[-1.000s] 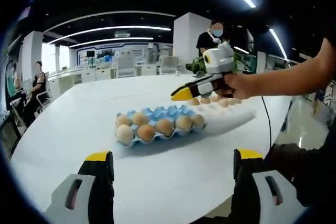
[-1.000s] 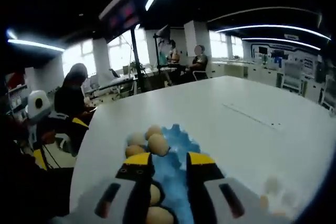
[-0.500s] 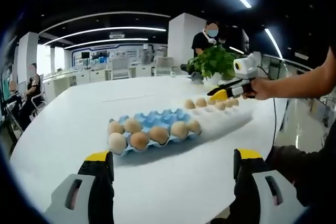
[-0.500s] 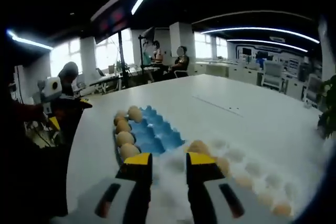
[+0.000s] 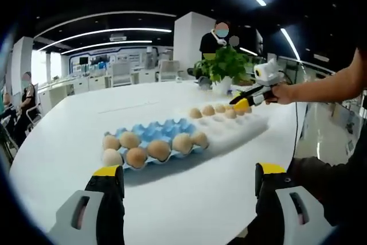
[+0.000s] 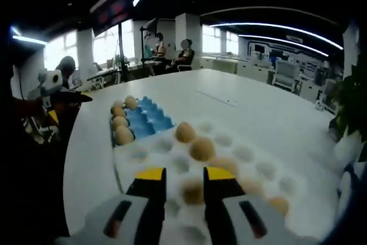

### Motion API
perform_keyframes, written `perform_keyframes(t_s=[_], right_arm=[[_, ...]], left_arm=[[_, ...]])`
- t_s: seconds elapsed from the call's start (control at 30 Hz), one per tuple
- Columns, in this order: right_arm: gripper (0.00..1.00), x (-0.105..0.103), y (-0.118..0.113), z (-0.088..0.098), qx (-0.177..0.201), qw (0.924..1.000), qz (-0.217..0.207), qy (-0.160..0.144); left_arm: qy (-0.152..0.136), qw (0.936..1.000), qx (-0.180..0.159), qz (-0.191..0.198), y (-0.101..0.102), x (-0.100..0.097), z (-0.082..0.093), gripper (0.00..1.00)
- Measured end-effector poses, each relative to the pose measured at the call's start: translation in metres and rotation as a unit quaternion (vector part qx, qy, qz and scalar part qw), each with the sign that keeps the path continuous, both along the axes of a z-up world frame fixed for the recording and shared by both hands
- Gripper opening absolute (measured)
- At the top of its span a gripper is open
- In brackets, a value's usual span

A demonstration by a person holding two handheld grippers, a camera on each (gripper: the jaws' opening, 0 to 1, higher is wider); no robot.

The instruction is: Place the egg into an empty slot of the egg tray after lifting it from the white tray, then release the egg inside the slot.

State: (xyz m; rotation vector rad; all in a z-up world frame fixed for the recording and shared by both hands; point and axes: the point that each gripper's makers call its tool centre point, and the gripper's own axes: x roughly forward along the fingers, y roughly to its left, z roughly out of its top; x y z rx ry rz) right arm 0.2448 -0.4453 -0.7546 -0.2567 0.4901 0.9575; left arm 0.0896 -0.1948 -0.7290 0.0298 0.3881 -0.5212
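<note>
The blue egg tray (image 5: pixel 166 127) lies mid-table with several brown eggs (image 5: pixel 159 150) along its near row. The white tray (image 5: pixel 252 123) adjoins it on the right and carries several eggs (image 5: pixel 207 110). My left gripper (image 5: pixel 186 182) hangs wide open, short of the blue tray. A hand holds my right gripper (image 5: pixel 241 105) over the white tray's far end. In the right gripper view my right gripper (image 6: pixel 184 183) is open with a narrow gap above the white tray (image 6: pixel 243 154); an egg (image 6: pixel 192 191) shows in a tray cup between its tips. The blue egg tray (image 6: pixel 150 120) lies beyond.
A potted plant (image 5: pixel 225 66) stands past the white tray. The left gripper (image 6: pixel 79 97) shows at the table's left edge. People sit and stand at the room's back. The broad white table (image 5: pixel 86 119) spreads around both trays.
My right gripper has travelled from above the blue egg tray to above the white tray's far end. My left gripper stays wide open; its view shifted slightly.
</note>
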Motion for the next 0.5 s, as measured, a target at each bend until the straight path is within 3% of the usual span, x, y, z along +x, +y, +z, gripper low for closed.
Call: perform_keyframes(t_s=[0.3, 0.37, 0.5], right_arm=[[0.25, 0.009, 0.000, -0.027, -0.062, 0.9977, 0.012, 0.025], [0.26, 0.010, -0.003, -0.037, -0.092, 0.9951, 0.022, 0.027], [0.26, 0.010, -0.002, -0.033, -0.071, 0.9966, 0.014, 0.039]], left_arm=[[0.006, 1.0000, 0.000, 0.008, 0.007, -0.004, -0.006, 0.96], [0.006, 0.9999, -0.001, 0.010, 0.008, -0.004, -0.006, 0.96], [0.004, 0.9998, -0.006, 0.021, 0.012, -0.004, -0.006, 0.96]])
